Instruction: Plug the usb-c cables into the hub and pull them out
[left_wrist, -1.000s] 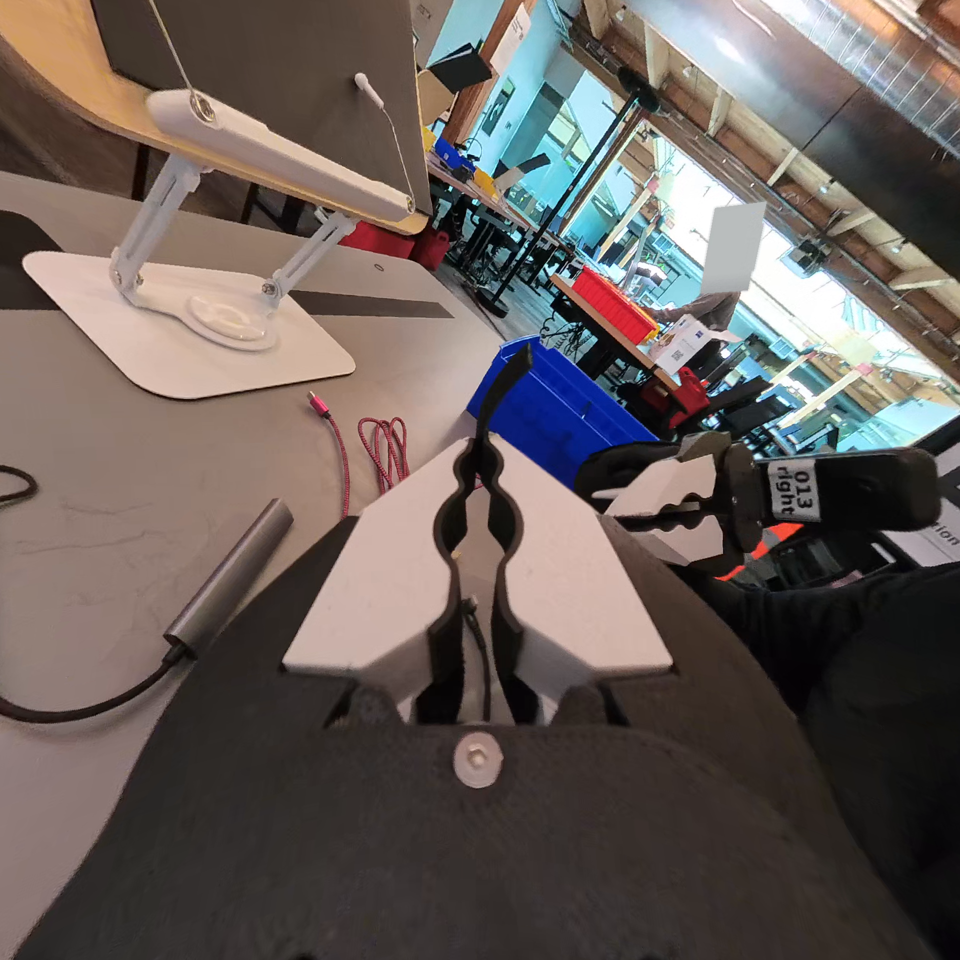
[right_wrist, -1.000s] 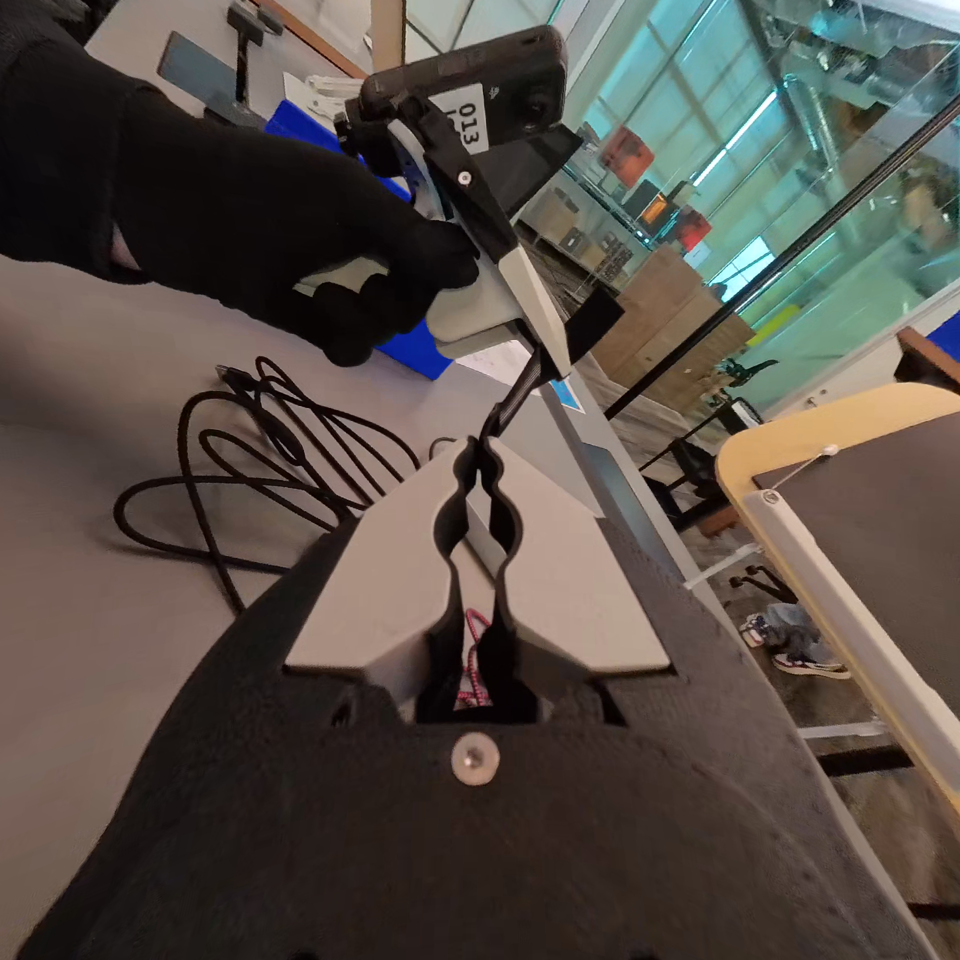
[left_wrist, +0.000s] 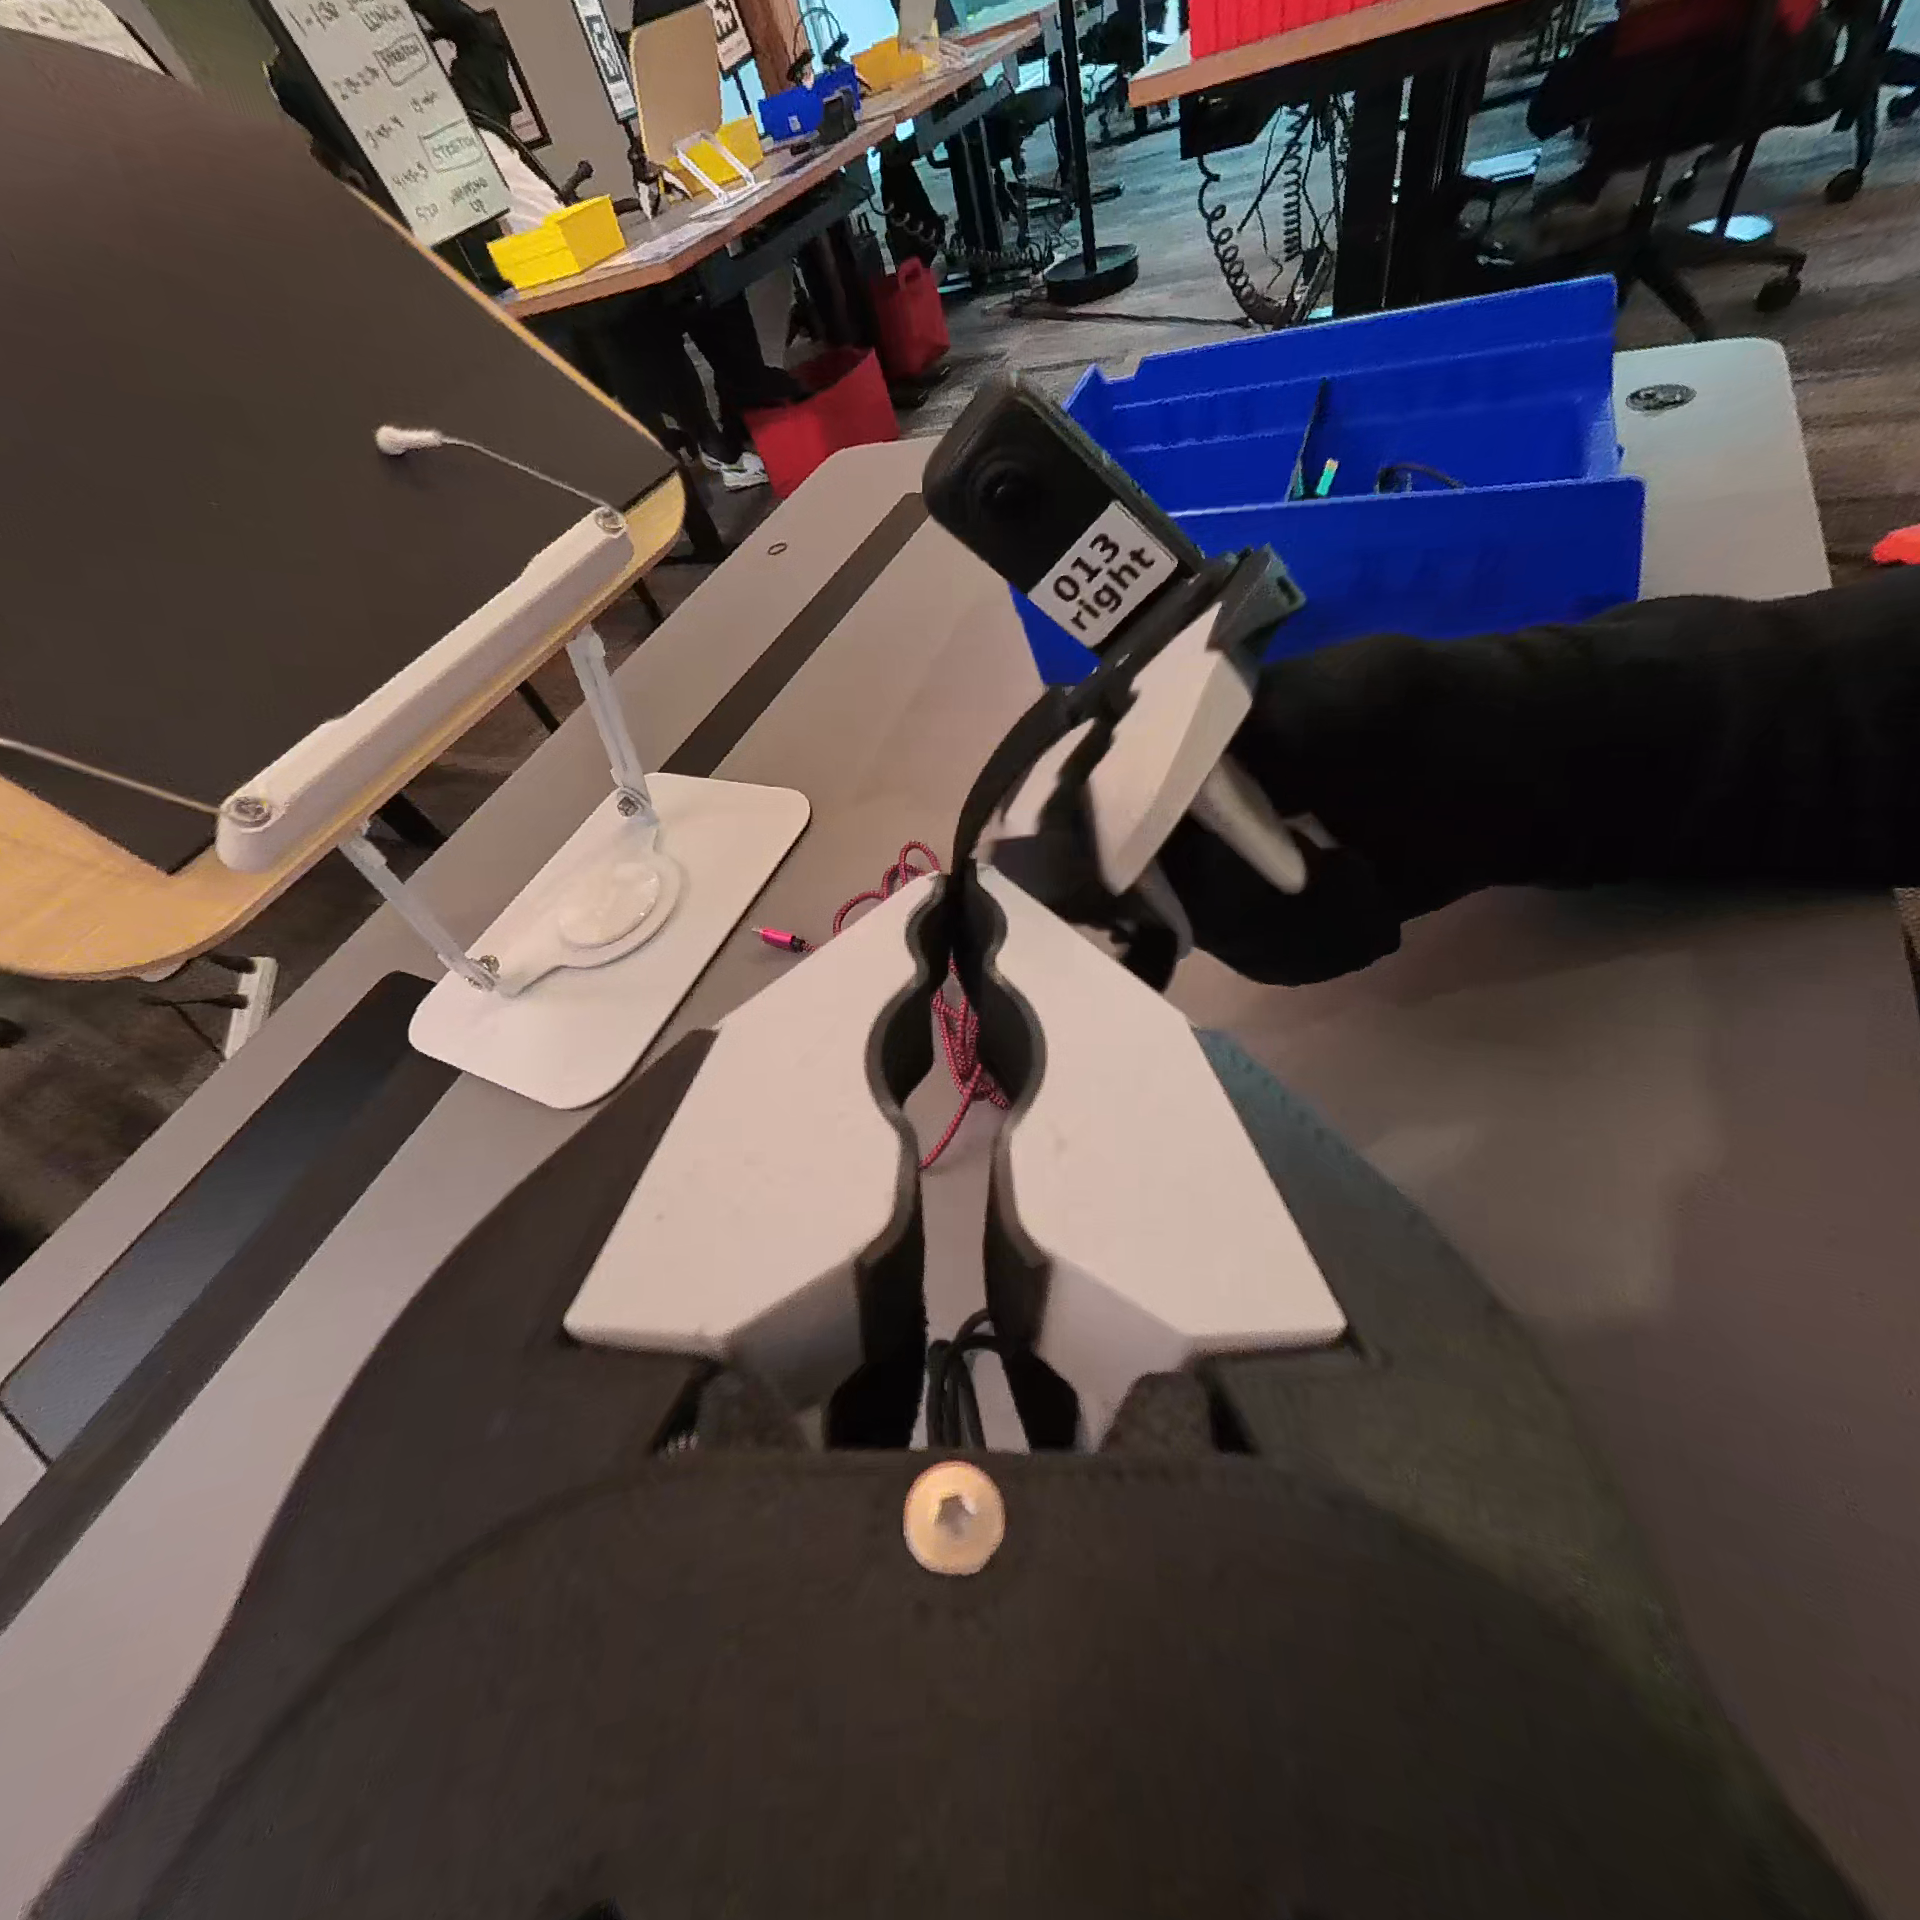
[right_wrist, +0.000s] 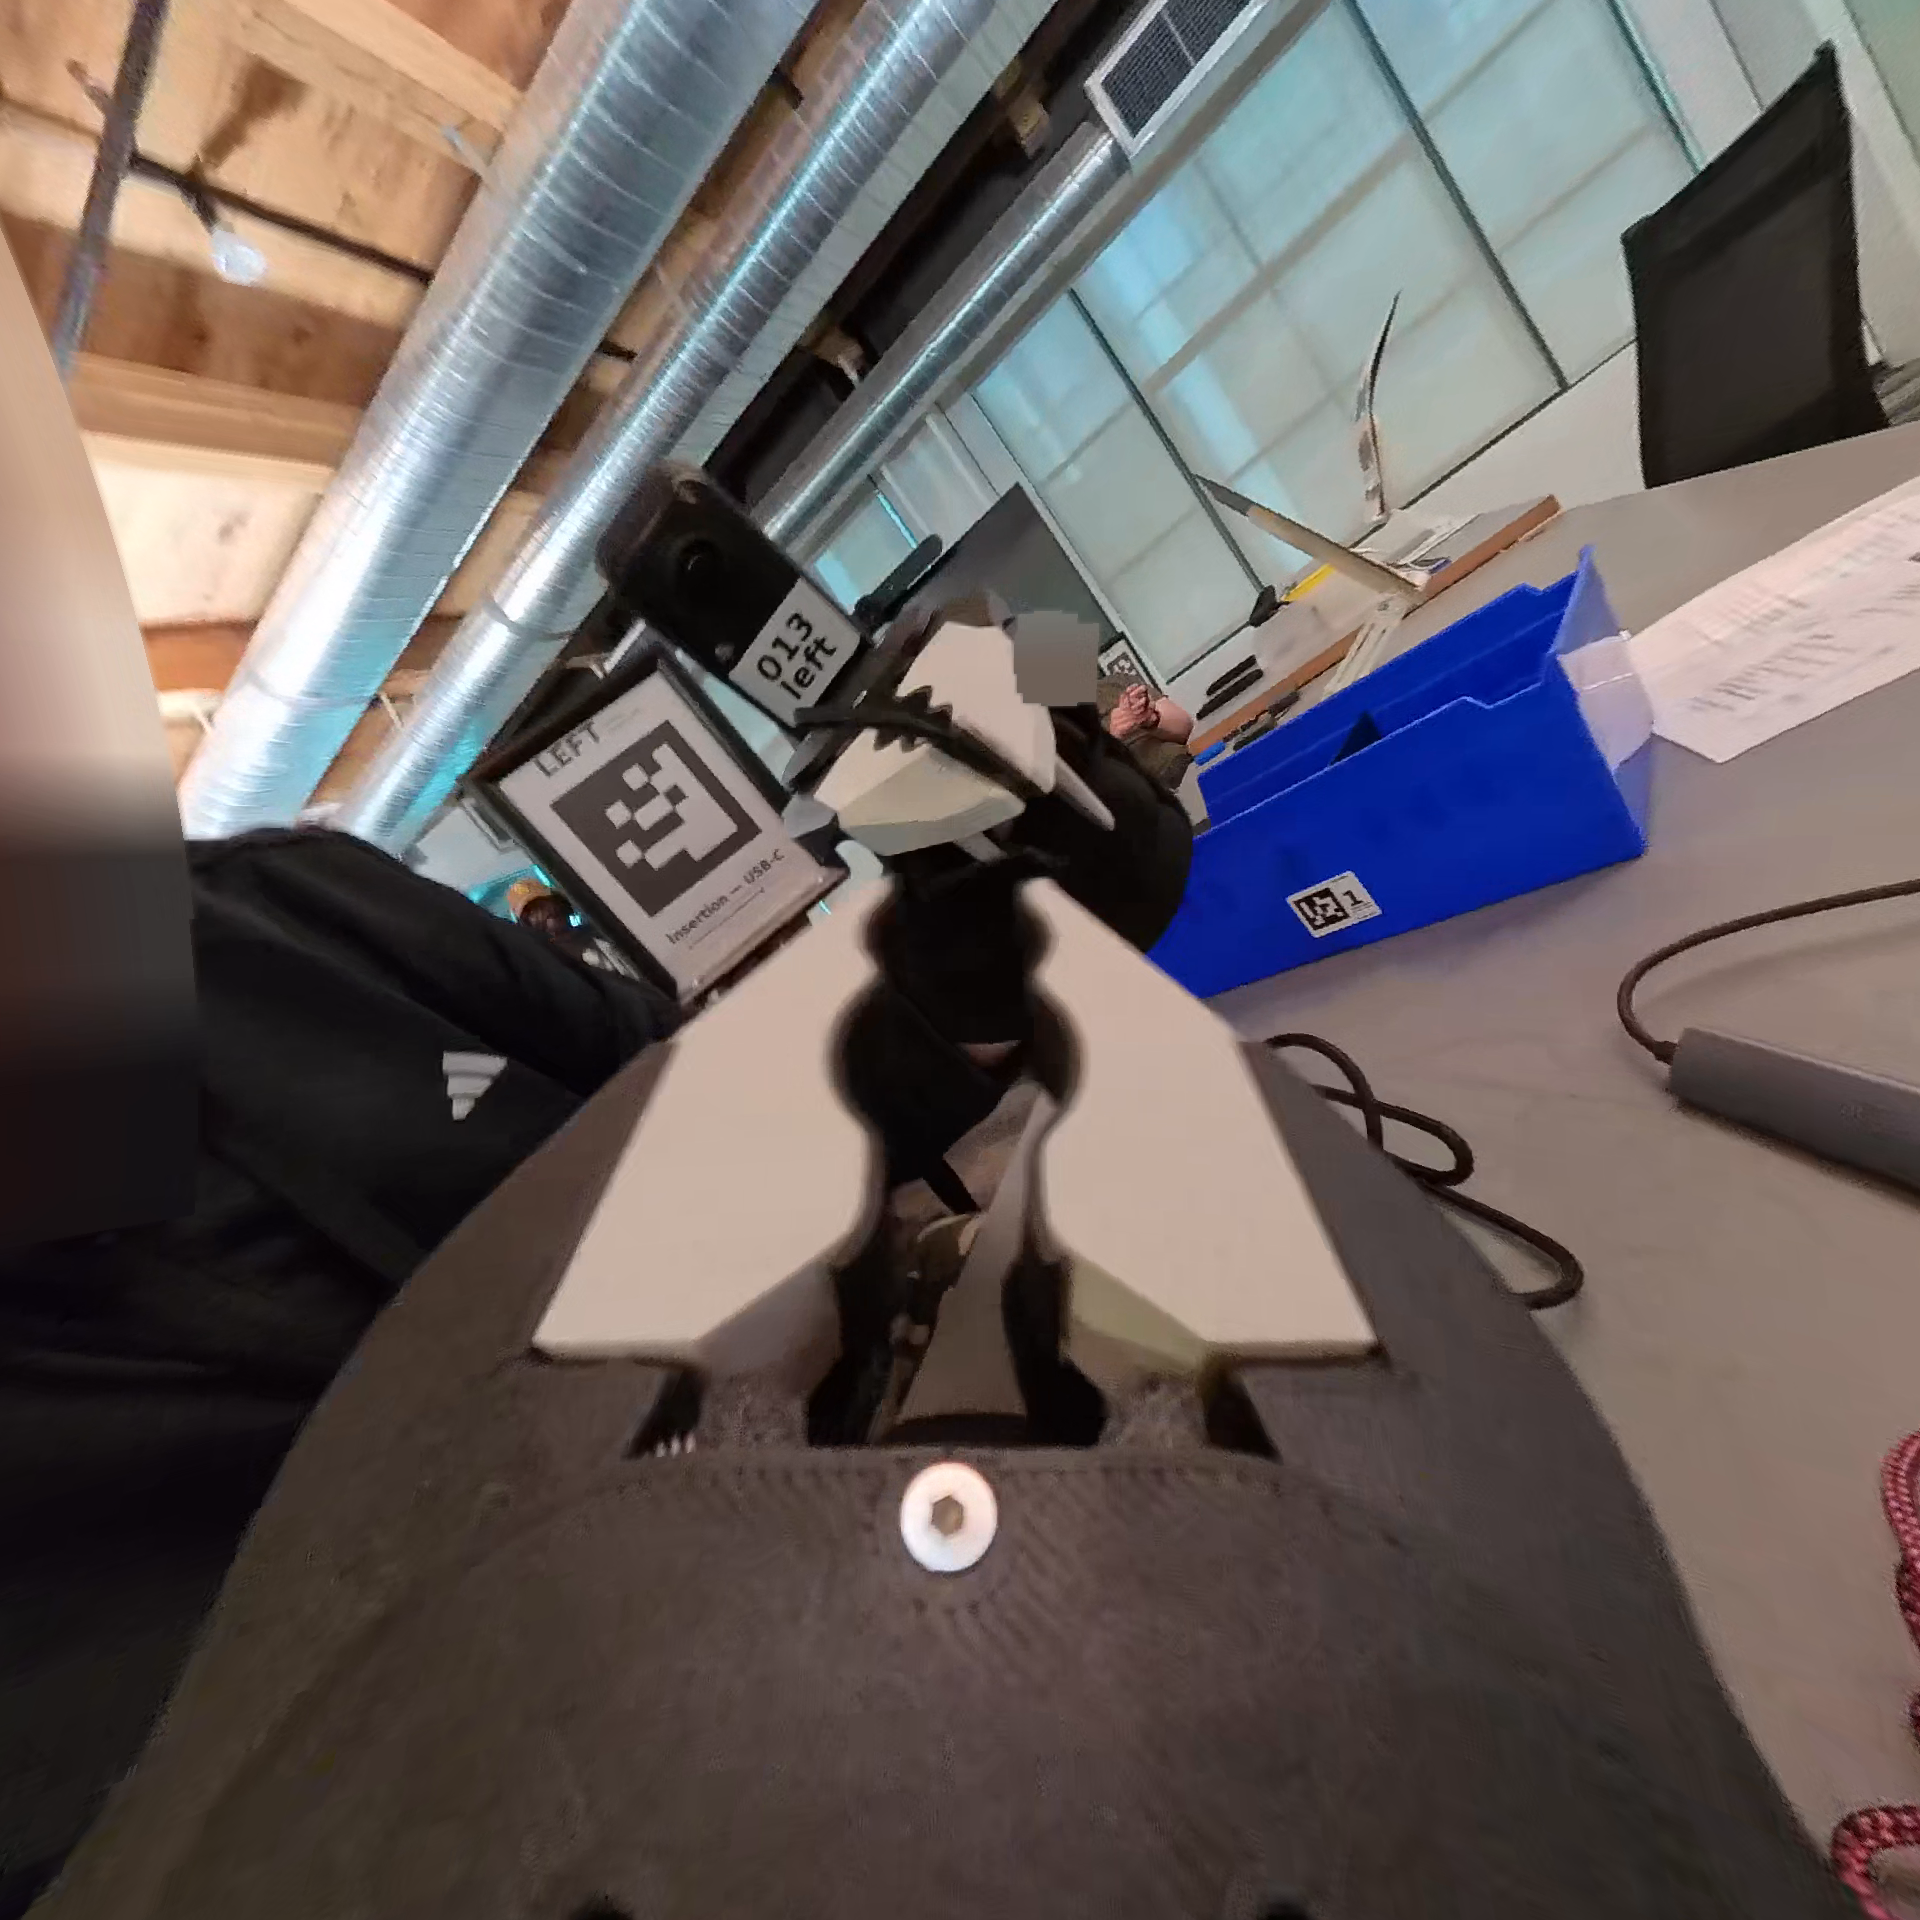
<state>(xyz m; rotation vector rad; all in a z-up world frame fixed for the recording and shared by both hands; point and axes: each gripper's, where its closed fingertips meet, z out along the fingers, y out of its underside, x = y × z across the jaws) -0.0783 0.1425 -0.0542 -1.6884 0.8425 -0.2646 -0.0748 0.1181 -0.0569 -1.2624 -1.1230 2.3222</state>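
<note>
Both grippers are up off the table, tips nearly meeting, and a black strap-like piece (left_wrist: 971, 831) runs between them. The left gripper (left_wrist: 954, 902) has its tips pinched on the lower end of that strip; the right gripper (left_wrist: 1023, 821), seen across from it in a black-gloved hand (left_wrist: 1455, 800), clamps the upper end. In its own view the right gripper's tips sit close together with something dark between them, so it reads as clenched too. I'd judge this is a handover or a re-grip in mid-air, to get the piece pointed properly before anything goes in. Whether it's a cable end, I can't tell.

The grey hub (right_wrist: 1808, 1091) lies flat on the table off to the side, its own dark lead (right_wrist: 1683, 945) curling away, nothing being plugged yet. The red braided usb-c cable (left_wrist: 961, 1060) waits on the table beneath the left tips, pink plug (left_wrist: 781, 938) free, near the white stand (left_wrist: 613, 935). The blue bin (left_wrist: 1403, 499) sits behind
</note>
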